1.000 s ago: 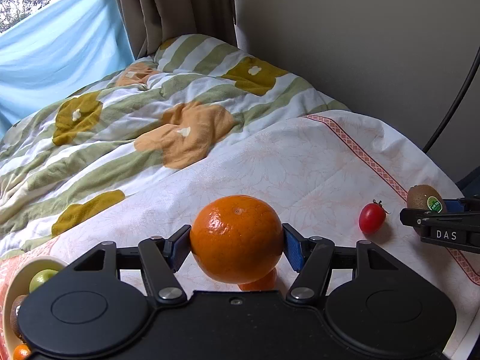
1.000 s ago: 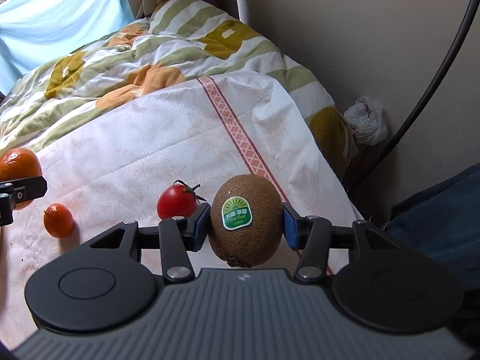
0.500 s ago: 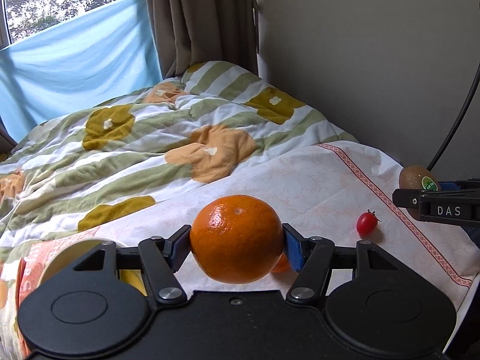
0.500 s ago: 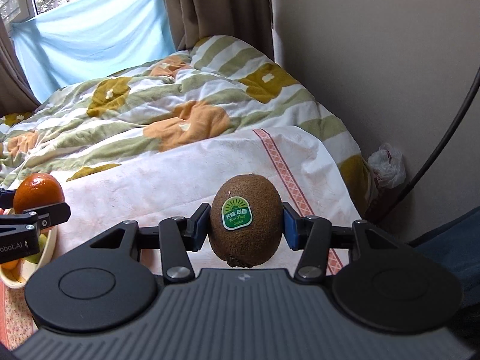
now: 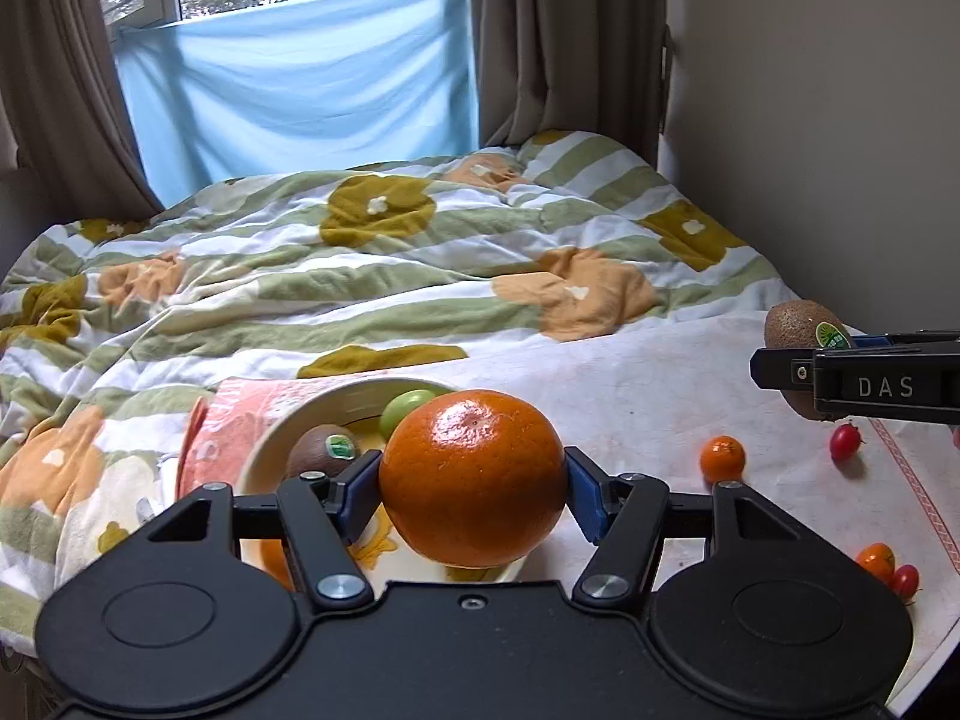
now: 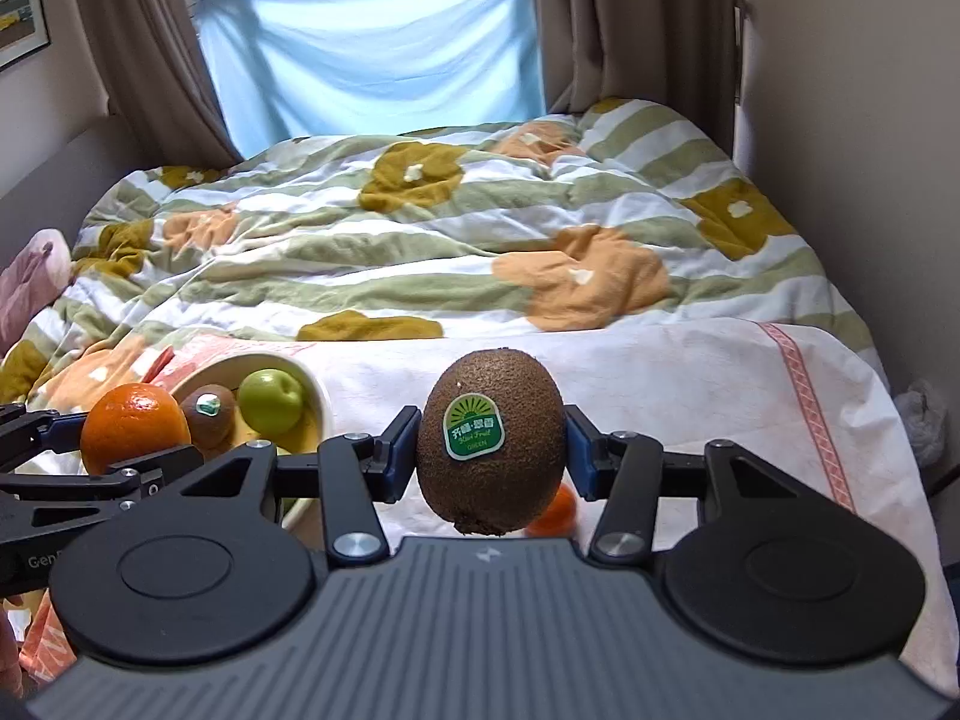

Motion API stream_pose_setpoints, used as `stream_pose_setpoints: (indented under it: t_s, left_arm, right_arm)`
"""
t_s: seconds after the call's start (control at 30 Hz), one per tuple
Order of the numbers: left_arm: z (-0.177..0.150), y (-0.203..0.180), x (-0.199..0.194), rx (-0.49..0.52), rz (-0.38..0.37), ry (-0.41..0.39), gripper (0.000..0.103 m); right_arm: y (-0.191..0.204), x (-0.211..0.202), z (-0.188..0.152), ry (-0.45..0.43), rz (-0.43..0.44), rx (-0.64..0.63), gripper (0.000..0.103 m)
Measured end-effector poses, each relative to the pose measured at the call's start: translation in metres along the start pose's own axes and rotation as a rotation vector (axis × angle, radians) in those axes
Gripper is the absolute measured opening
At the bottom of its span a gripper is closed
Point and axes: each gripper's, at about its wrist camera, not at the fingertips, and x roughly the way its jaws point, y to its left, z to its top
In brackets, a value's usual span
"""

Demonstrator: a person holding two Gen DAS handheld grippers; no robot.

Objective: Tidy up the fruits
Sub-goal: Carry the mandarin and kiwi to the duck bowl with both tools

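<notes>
Two claws are carrying fruit over the bed: left claw (image 5: 474, 495) gripping an orange (image 5: 473, 477) above the bowl (image 5: 270, 450), right claw (image 6: 491, 459) gripping a kiwi (image 6: 491, 450) nearby. Next: lowering, releasing w/ care.

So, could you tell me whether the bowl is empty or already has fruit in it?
Not empty. The bowl already holds a green apple and a stickered kiwi; its bottom is partly hidden, so there may be more.
</notes>
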Motion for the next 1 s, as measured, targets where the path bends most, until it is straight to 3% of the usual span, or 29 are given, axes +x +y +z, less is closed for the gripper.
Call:
stream_pose_setpoints:
  t_s: [0.23,0.37,0.63,1.0]
  left_arm:
    - [-0.018,0.038,-0.004,-0.081,0.069,0.021,0.067]
    - [-0.029,0.043,0.005,-0.072,0.089,0.039,0.067]
    - [-0.043,0.030,0.039,-0.014,0.160,0.033,0.067]
    - [-0.051,0.018,0.067,-0.005,0.183,0.084,0.068]
  right_arm:
    - [0.056,0.023,0.006,0.030,0.104,-0.095,0.064]
    - [0.078,0.040,0.008,0.048,0.146,-0.142,0.064]
    - [0.094,0.085,0.012,0.093,0.234,-0.231,0.064]
    - [0.097,0.113,0.010,0.123,0.285,-0.286,0.065]
